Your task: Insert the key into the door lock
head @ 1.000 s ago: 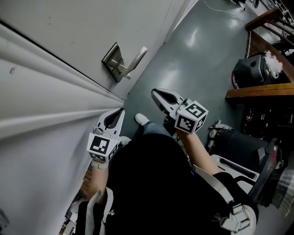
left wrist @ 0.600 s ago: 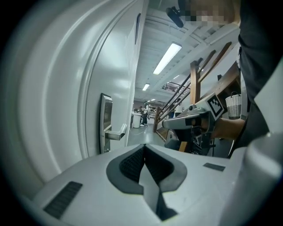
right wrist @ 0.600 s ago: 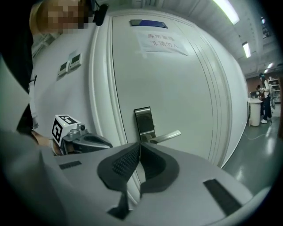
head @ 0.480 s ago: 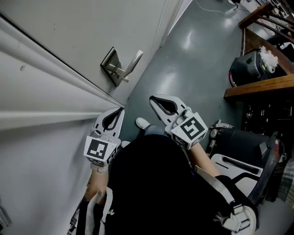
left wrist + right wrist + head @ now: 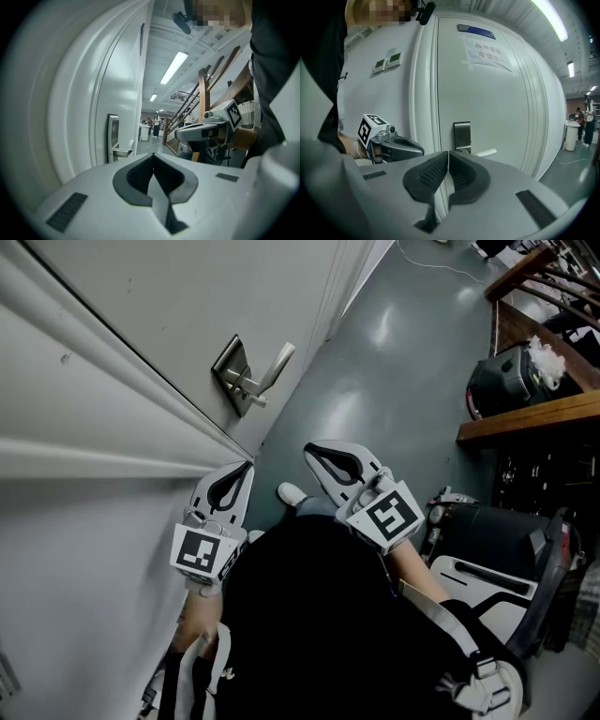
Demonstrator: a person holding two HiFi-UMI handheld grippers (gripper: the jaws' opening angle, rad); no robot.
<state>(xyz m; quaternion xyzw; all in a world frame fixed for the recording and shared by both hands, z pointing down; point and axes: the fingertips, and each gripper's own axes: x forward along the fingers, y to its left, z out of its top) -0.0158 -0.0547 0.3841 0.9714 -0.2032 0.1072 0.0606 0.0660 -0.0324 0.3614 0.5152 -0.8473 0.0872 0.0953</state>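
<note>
Lock plate (image 5: 234,373) stands well ahead; right gripper (image 5: 315,452) points straight at it; left gripper (image 5: 247,468) beside; both pressed together, holding nothing

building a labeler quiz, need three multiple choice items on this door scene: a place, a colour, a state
1. The lever handle sits: A on the door, below the paper sign; B on the floor; C on a shelf.
2. The lock plate is: A red; B silver; C yellow.
3. The left gripper and right gripper are: A both wide open; B both shut, empty; C both shut on keys.
Answers: A, the right gripper view shows it under the sign; B, bare metal; B, jaws meet with nothing between.
</note>
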